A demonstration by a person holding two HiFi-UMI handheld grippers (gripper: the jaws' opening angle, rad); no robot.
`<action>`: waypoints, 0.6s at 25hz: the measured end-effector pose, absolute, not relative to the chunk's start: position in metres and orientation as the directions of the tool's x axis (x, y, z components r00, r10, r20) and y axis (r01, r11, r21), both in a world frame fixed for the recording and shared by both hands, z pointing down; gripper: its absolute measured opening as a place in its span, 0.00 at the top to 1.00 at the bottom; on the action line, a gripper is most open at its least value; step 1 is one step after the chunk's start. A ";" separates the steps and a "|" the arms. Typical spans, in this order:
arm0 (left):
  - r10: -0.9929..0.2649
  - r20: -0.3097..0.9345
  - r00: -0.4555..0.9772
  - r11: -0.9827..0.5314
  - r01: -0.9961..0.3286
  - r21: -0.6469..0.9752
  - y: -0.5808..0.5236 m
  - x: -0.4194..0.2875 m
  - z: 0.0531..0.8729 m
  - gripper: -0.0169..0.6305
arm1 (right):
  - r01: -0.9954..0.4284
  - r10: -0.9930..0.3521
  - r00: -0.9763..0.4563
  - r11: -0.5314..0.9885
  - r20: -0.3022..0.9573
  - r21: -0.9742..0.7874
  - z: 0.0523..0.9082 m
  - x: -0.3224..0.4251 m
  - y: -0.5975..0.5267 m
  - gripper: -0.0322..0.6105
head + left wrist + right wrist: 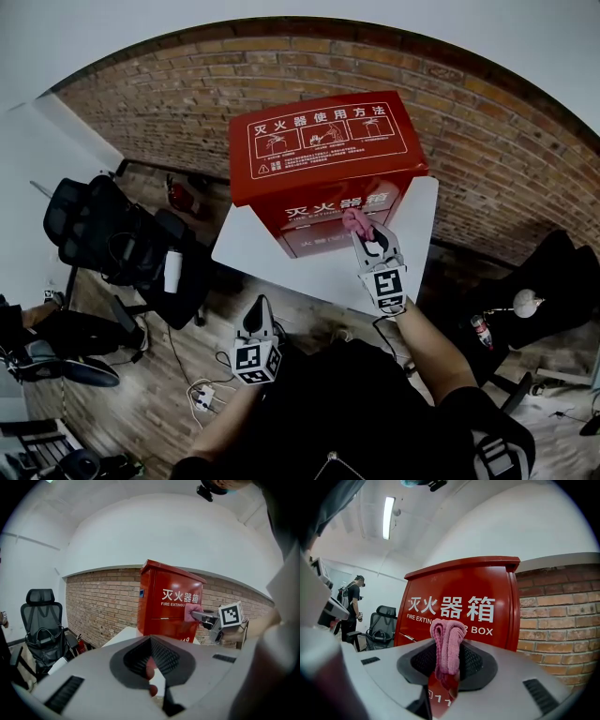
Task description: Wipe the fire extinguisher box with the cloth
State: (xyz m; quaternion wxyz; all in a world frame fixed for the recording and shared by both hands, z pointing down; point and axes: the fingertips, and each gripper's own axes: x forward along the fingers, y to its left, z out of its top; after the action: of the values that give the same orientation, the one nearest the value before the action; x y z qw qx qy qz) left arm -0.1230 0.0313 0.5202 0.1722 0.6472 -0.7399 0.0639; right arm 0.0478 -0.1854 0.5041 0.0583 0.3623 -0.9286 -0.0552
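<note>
So the right gripper (366, 234) is clamped on the cloth (355, 222), a pink folded wad standing up between the jaws. The left gripper (259, 307) hangs low in front of us, well away from the table (246, 251), jaws pretty much together with nothing in them.

What we'd worry about:
- Only a narrow bunch of cloth pokes past the jaws. If we press hard or drag sideways, it could roll back or pull out, and then bare jaw tips would scrape the red paint.
- Nothing is bracing the box (323, 155). It's tall, it just stands on that small white table, and the left gripper isn't helping. A firm push on the front could slide it back toward the brick wall or rock it.
- Each pass covers a thin stripe, so it'd be easy to miss patches, especially the lid.

As for where things sit: the box stands upright on the table with its back to the wall. The cloth is up at its front face, right of centre, just under the right end of the white lettering. From the left gripper view it looks to be touching the panel, but we can't swear it isn't just shy of it. The lid is above the cloth and untouched.
</note>
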 end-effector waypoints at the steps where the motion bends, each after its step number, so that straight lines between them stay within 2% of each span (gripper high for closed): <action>1: -0.936 0.336 -0.101 0.152 -0.980 0.128 0.030 -0.122 0.519 0.93 | -0.672 -0.684 -0.726 0.727 0.067 0.143 0.504 0.051 -0.187 0.78; 15: -0.936 0.336 -0.101 0.151 -0.981 0.125 0.034 -0.119 0.519 0.93 | -0.742 -0.755 -0.654 0.654 0.057 0.149 0.504 0.091 -0.205 0.78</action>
State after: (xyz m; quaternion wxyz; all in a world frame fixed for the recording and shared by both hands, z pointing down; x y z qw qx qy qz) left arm -0.1188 0.0343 0.5187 0.1704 0.6484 -0.7392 0.0648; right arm 0.0914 -0.2055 0.5038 0.0569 0.4121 -0.9076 -0.0565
